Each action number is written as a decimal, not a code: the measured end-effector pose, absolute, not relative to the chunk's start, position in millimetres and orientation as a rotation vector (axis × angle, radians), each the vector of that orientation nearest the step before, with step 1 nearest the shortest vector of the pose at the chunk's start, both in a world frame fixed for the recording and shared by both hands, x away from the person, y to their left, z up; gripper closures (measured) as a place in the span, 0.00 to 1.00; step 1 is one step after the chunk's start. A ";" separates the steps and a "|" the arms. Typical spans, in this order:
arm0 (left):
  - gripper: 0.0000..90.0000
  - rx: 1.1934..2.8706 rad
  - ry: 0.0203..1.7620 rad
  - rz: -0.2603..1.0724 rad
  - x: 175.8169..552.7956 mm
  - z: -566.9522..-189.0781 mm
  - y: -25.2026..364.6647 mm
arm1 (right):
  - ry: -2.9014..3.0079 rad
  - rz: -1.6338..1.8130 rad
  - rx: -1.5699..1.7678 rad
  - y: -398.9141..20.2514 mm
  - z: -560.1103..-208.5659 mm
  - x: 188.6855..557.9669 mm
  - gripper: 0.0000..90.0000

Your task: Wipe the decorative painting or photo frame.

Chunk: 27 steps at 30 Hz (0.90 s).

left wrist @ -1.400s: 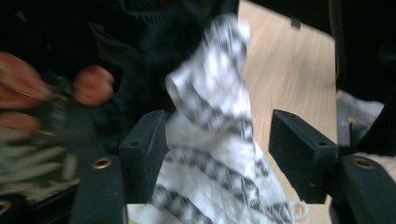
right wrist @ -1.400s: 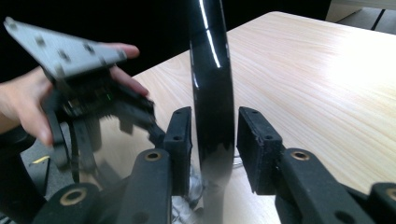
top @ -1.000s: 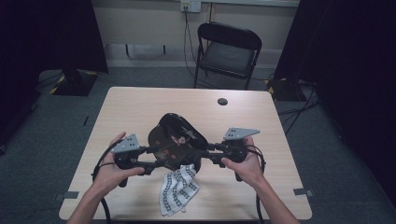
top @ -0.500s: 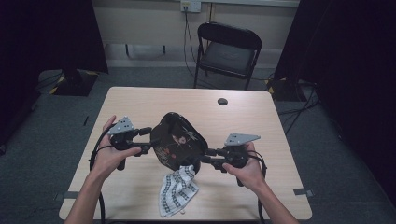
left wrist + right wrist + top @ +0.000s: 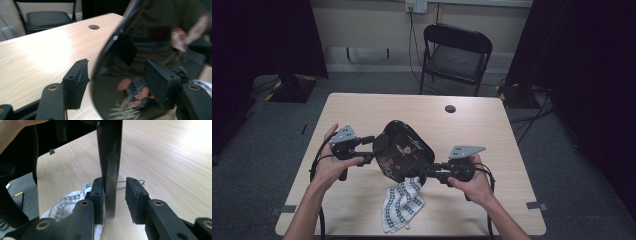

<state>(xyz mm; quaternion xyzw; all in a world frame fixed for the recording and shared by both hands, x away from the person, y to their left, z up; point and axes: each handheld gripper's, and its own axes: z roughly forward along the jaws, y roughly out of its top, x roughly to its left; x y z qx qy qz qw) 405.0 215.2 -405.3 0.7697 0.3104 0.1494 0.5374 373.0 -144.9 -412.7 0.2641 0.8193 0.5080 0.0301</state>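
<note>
Seen at the left of the high view: left tool (image 5: pixel 371 149) in the left hand, jaws apart and just opened wider, straddling the left rim of the tray (image 5: pixel 404 150) with no pad pressing, a clear gap beside the outer pad in the left gripper view. At the middle, above the near half of the tabletop (image 5: pixel 492 130): a glossy black tray with rounded corners and a raised rim, its mirror-like face painted with reddish blossoms and pale green leaves. Stands raised on edge and tilted, decorated face turned up and toward the person, long axis running from far left to near right. Carries a pale scrawl near the middle of the face, too small to read. Below it, lying crumpled on the tabletop: a white cloth (image 5: pixel 402 205) with a dark checked pattern, just under the tray's near edge. At the right: right tool (image 5: pixel 421 175) in the right hand, jaws just closing around the tray's near-right rim, one pad against the edge, the other a sliver apart in the right gripper view, so not clamped.
</note>
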 end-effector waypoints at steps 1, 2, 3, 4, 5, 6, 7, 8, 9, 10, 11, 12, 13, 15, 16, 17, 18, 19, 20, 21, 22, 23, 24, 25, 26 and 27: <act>0.40 1.815 0.750 0.363 404.9 -404.3 214.8 | 2.527 1.569 0.810 -145.2 -412.6 373.2 0.81; 0.40 1.806 0.748 0.359 405.1 -404.0 214.3 | 2.529 1.567 0.806 -145.3 -412.5 373.3 0.81; 0.42 1.814 0.742 0.355 405.4 -404.1 213.9 | 2.527 1.562 0.806 -145.4 -412.4 373.3 0.80; 0.41 1.820 0.739 0.357 405.6 -405.0 213.1 | 2.526 1.560 0.806 -145.5 -412.6 373.7 0.80; 0.41 1.831 0.732 0.369 405.4 -406.3 212.3 | 2.525 1.560 0.811 -145.9 -412.9 374.0 0.81; 0.44 1.845 0.714 0.390 404.8 -408.1 212.0 | 2.523 1.560 0.814 -146.3 -413.1 374.3 0.81; 0.48 1.845 0.720 0.385 404.3 -409.3 213.0 | 2.520 1.559 0.812 -146.7 -413.2 374.7 0.82; 0.49 1.835 0.730 0.370 404.2 -409.8 213.6 | 2.518 1.553 0.814 -147.5 -413.2 375.2 0.82; 0.49 1.835 0.728 0.364 404.2 -410.6 214.7 | 2.518 1.549 0.818 -147.9 -413.3 375.6 0.83; 0.50 1.837 0.724 0.363 404.0 -411.4 214.9 | 2.524 1.549 0.807 -148.4 -413.8 376.4 0.86; 0.50 1.840 0.724 0.359 403.7 -412.5 214.7 | 2.532 1.548 0.800 -148.2 -413.9 376.6 0.87; 0.50 1.840 0.719 0.358 403.7 -413.8 214.3 | 2.534 1.535 0.795 -147.4 -414.4 377.0 0.87; 0.49 1.850 0.716 0.353 404.0 -414.9 214.0 | 2.537 1.522 0.794 -146.4 -415.2 377.4 0.86; 0.49 1.857 0.713 0.351 403.9 -415.6 212.4 | 2.553 1.477 0.786 -143.1 -418.6 378.7 0.86; 0.49 1.867 0.707 0.356 404.0 -415.3 212.0 | 2.559 1.464 0.780 -141.4 -420.9 379.8 0.86; 0.48 1.869 0.709 0.363 403.9 -414.9 211.2 | 2.559 1.460 0.783 -140.0 -422.6 380.9 0.86; 0.49 1.874 0.708 0.369 404.0 -414.1 211.0 | 2.560 1.459 0.784 -139.4 -423.3 381.9 0.86; 0.49 1.880 0.706 0.371 404.2 -413.6 211.3 | 2.557 1.456 0.780 -139.3 -423.2 383.0 0.86; 0.50 1.875 0.705 0.366 404.2 -413.8 211.6 | 2.553 1.445 0.777 -139.2 -422.7 383.9 0.85; 0.52 1.874 0.706 0.363 403.9 -413.9 212.3 | 2.545 1.431 0.777 -139.3 -422.2 384.7 0.85; 0.54 1.873 0.706 0.358 403.9 -414.0 213.5 | 2.539 1.421 0.777 -139.7 -421.9 385.8 0.84; 0.55 1.863 0.718 0.352 403.5 -413.9 214.2 | 2.530 1.417 0.777 -140.3 -422.0 387.3 0.83; 0.56 1.856 0.723 0.346 403.2 -413.8 214.4 | 2.520 1.415 0.779 -140.8 -422.5 389.0 0.83; 0.55 1.853 0.728 0.341 403.1 -413.6 214.5 | 2.522 1.420 0.784 -141.4 -422.6 390.8 0.83; 0.55 1.854 0.733 0.339 403.0 -413.2 214.5 | 2.525 1.425 0.789 -141.8 -422.5 392.4 0.83; 0.55 1.855 0.731 0.338 402.8 -413.1 214.2 | 2.519 1.422 0.791 -141.9 -422.6 393.8 0.82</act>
